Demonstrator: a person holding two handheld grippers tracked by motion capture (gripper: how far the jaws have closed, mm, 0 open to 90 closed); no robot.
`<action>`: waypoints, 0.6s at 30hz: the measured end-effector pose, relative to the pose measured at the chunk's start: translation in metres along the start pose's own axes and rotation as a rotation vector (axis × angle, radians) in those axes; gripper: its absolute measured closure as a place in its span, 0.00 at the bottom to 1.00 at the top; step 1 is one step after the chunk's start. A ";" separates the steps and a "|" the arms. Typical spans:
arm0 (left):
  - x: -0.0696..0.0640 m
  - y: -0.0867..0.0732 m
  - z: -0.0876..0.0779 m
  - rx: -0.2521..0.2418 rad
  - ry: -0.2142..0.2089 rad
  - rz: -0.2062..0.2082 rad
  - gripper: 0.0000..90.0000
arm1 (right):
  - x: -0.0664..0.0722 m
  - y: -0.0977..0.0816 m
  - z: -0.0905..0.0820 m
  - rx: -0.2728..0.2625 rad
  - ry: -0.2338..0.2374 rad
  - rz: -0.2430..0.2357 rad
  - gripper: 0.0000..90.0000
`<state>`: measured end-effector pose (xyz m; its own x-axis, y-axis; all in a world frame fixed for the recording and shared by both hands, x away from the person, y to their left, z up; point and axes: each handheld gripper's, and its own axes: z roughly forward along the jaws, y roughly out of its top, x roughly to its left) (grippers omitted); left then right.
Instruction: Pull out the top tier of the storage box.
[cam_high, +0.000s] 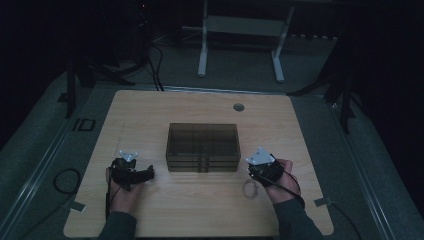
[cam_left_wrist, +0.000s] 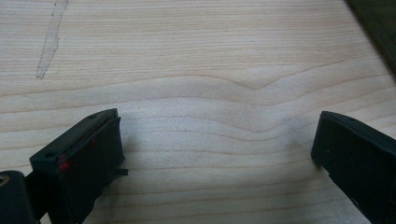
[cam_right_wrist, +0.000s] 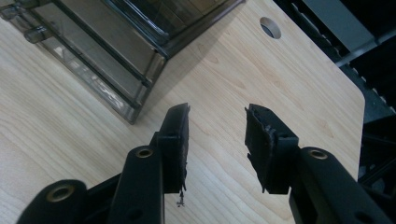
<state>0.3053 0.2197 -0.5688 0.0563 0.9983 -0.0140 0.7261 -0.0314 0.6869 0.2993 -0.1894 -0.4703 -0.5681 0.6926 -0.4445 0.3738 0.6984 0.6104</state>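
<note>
A smoky clear plastic drawer box (cam_high: 202, 146) is set mid-table (cam_high: 150, 210), between the two tongs. The left gripper (cam_left_wrist: 217, 140) is spread wide over bare grained wood; the right gripper (cam_right_wrist: 217, 140) is released beside the box corner. A drawer is perhaps intended: small front knobs should be approached squarely.

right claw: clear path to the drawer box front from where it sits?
Probably yes. The right claw sits open just off the front right corner of the smoky drawer box, with bare table between them. The drawer knobs face its side.
</note>
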 end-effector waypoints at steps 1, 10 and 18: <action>0.000 0.000 0.000 0.000 0.000 0.000 0.03 | 0.001 0.001 0.000 -0.001 0.001 -0.009 0.67; 0.000 0.000 0.000 0.000 0.000 0.000 0.03 | 0.008 0.010 -0.003 -0.013 0.006 -0.050 0.70; 0.000 0.000 0.000 0.000 0.000 0.000 0.03 | 0.014 0.020 -0.006 -0.039 0.007 -0.081 0.71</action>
<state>0.3053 0.2197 -0.5688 0.0562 0.9983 -0.0140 0.7258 -0.0312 0.6872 0.2947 -0.1665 -0.4605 -0.6003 0.6327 -0.4892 0.2973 0.7444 0.5979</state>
